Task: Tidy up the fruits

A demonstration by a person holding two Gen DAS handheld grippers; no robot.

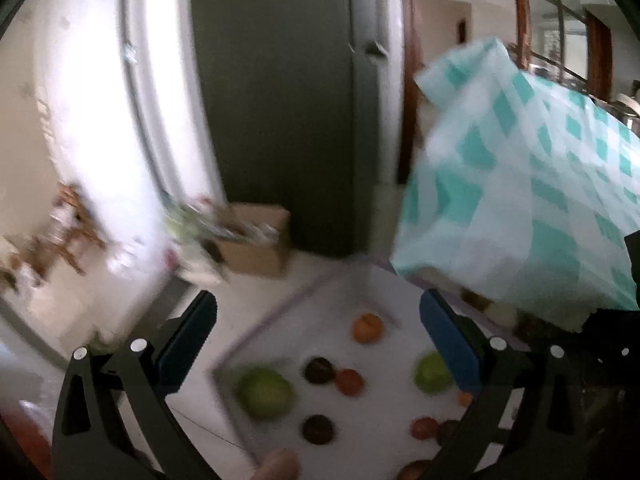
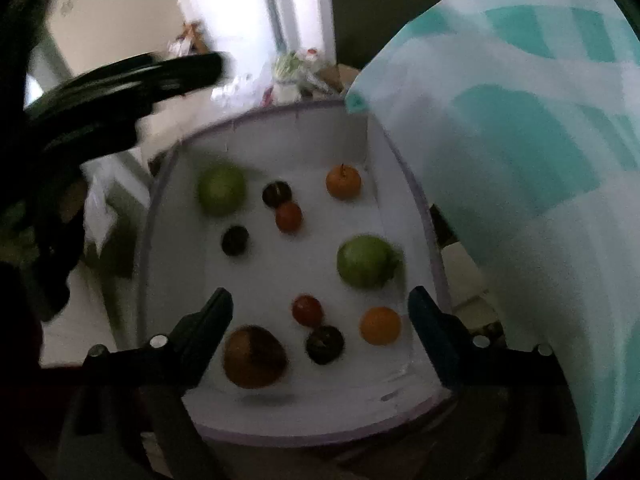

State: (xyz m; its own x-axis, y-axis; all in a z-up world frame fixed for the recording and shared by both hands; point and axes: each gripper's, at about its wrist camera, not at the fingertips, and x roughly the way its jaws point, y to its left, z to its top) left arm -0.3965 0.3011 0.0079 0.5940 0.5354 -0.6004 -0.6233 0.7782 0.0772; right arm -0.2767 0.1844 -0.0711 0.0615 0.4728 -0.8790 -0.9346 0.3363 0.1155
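Ten fruits lie loose on the white surface (image 2: 280,412), which has a raised purplish rim, all apart from each other or nearly so. Largest to smallest in the right wrist view: a teal-and-white checked cloth (image 2: 532,184) hangs over the right edge of the surface; a brown fruit (image 2: 254,356) lies just ahead of the right gripper (image 2: 320,304), close to its left finger; one green fruit (image 2: 366,262) lies ahead, nearer its right finger; a second green fruit (image 2: 222,189) lies far left. Two oranges (image 2: 380,326) (image 2: 343,182), two red fruits (image 2: 307,310) (image 2: 289,217) and three dark fruits (image 2: 325,344) (image 2: 235,241) (image 2: 277,193) are scattered between. The right fingers stand wide apart, holding nothing, with a red, a dark and an orange fruit inside the gap line. The left gripper (image 1: 318,320) also has its fingers spread wide and empty, raised above the surface; the fruits lie below and ahead between them. The left view is motion-blurred.
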